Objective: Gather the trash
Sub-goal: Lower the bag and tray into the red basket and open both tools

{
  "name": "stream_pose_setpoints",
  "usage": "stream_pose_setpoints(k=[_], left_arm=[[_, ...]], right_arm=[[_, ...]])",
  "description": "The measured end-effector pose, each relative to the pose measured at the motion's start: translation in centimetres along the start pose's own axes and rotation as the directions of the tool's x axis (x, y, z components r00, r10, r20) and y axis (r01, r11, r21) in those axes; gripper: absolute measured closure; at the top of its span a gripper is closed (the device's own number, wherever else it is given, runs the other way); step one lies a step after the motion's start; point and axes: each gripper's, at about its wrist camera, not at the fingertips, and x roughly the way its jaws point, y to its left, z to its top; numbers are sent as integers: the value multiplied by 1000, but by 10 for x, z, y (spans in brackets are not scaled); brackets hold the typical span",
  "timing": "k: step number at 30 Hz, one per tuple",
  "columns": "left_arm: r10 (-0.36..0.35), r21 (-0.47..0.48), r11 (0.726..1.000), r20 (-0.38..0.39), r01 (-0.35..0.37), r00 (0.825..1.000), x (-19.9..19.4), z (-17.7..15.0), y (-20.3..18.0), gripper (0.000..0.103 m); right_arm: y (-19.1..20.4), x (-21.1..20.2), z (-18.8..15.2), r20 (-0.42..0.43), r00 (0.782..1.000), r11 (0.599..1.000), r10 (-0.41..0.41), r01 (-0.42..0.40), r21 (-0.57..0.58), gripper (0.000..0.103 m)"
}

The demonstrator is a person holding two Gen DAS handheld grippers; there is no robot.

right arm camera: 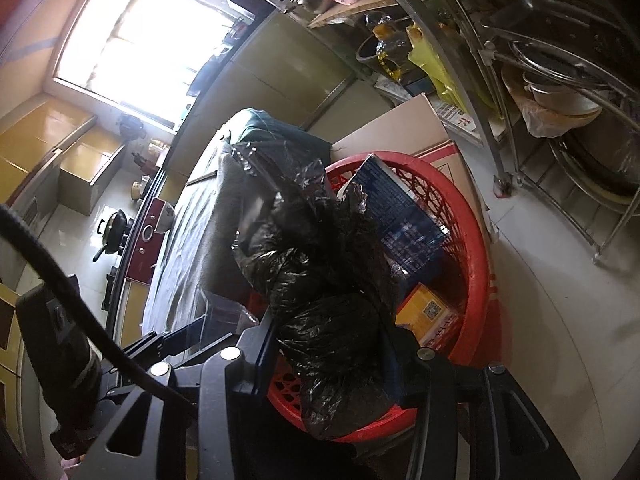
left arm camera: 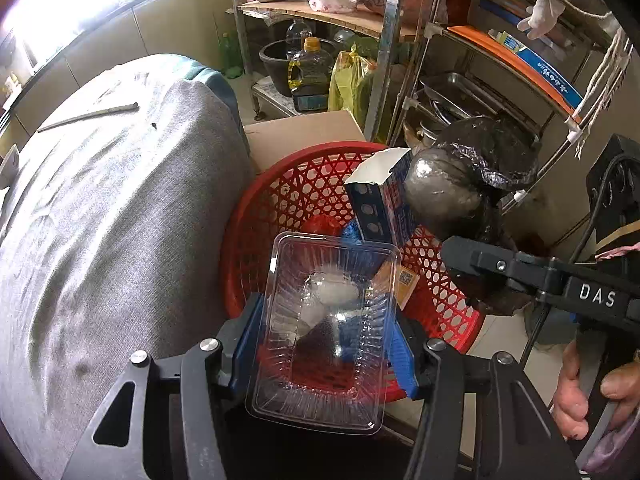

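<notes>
My left gripper (left arm camera: 325, 320) is shut on a clear plastic container (left arm camera: 320, 340), its blue pads pressing both long sides. A crumpled white wad lies inside. The container hangs over the near rim of a red mesh basket (left arm camera: 280, 200). To the right, my right gripper (left arm camera: 464, 276) is shut on a knotted black plastic bag (left arm camera: 472, 176). In the right wrist view the black bag (right arm camera: 320, 280) fills the gap in the right gripper (right arm camera: 328, 344), hanging over the red basket (right arm camera: 472, 248). A blue carton (right arm camera: 400, 216) and an orange box (right arm camera: 428, 312) lie in the basket.
A table under a grey cloth (left arm camera: 120, 200) stands left of the basket, with a thin stick (left arm camera: 88, 114) on it. A cardboard box (left arm camera: 304, 132) sits behind the basket. Metal shelving (left arm camera: 384, 60) holds pots, bags and an oil bottle (left arm camera: 308, 76). A person's hand (left arm camera: 576, 392) grips the right handle.
</notes>
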Motion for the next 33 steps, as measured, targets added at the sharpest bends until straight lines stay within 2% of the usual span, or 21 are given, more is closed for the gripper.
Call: stream_pose_setpoints(k=[33], left_arm=[[9,18,1000,6,-9,1000,0,0,-1,45]], right_arm=[[3,3,1,0,1000,1000,16,-16,5,54]])
